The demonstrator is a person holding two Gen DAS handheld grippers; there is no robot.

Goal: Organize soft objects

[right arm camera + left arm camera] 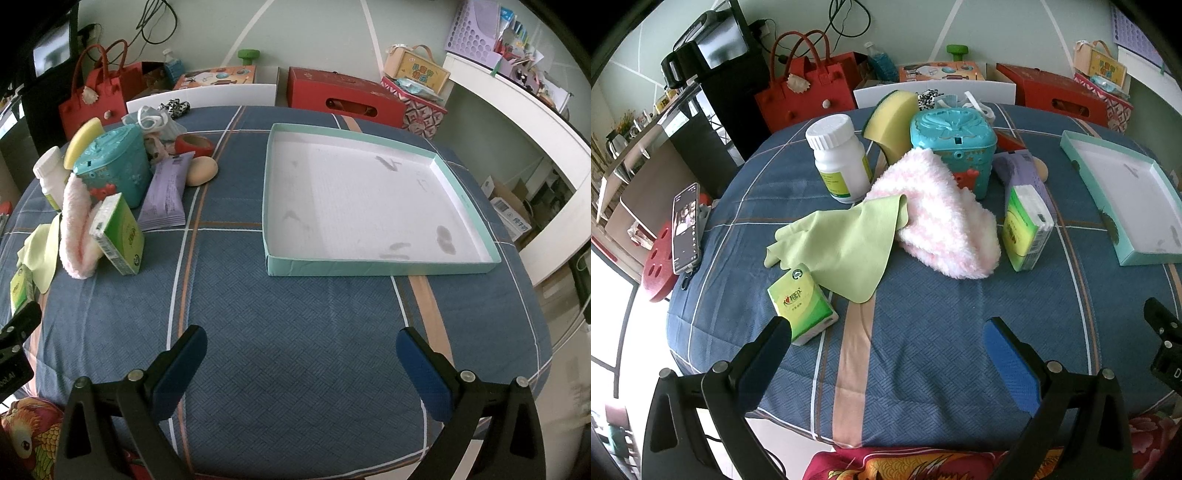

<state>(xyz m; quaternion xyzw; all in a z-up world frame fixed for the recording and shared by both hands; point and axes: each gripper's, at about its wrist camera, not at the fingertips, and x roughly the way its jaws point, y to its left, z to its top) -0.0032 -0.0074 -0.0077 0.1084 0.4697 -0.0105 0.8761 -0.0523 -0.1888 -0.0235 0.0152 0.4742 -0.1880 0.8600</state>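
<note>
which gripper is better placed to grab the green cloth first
Left. The green cloth lies just ahead of the open left gripper; from the right gripper it sits far off to the side, mostly behind the pink towel.

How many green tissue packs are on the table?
2. One tissue pack lies near the left gripper's finger, by the green cloth. The other stands beside the pink fluffy towel. More may hide behind clutter.
</note>
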